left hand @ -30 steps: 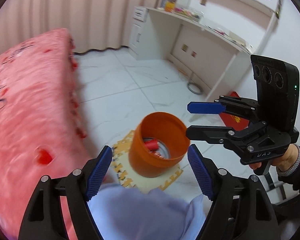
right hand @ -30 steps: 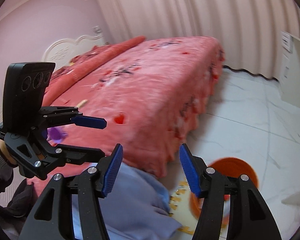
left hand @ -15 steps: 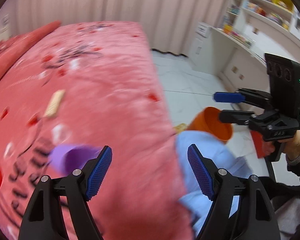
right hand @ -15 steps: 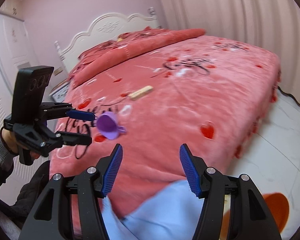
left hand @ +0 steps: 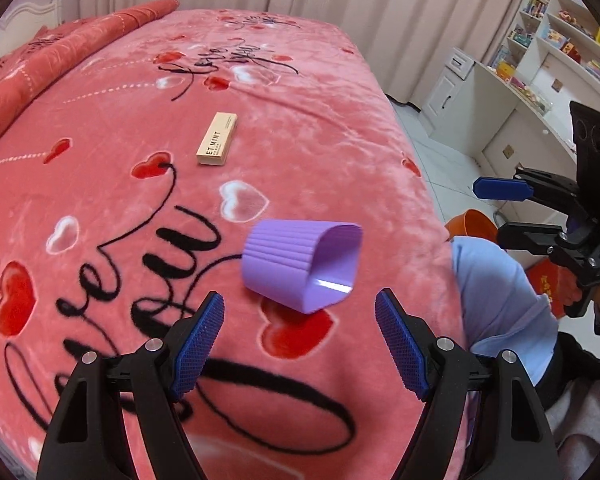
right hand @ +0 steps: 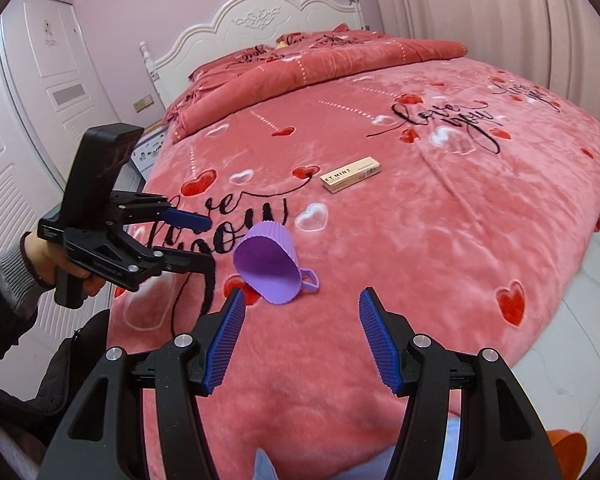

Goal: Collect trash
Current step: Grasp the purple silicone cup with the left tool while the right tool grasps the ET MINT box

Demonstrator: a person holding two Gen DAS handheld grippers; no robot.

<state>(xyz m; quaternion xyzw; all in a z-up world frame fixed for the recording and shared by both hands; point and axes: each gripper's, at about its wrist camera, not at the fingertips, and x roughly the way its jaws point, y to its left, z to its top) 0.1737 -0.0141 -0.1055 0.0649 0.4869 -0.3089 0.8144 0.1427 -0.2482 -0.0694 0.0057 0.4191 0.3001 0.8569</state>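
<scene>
The purple cup [left hand: 300,270] lies on its side on the near part of the pink bedspread [left hand: 340,140], just ahead of the left gripper [left hand: 300,344], whose fingers are spread and empty; the right gripper [right hand: 300,340] is likewise spread. To do this well, I'd close across the ribbed wall, not the soft rim. Farther off, the slim box [left hand: 217,139] reads "ET MINT", and the bedspread says "Love you".

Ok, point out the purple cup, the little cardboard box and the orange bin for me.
purple cup [left hand: 284,264]: left wrist view, on its ribbed side.
cardboard box [left hand: 217,139]: left wrist view, middle of its printed top face.
orange bin [left hand: 470,227]: left wrist view, on the visible rim past the bed's edge.
</scene>
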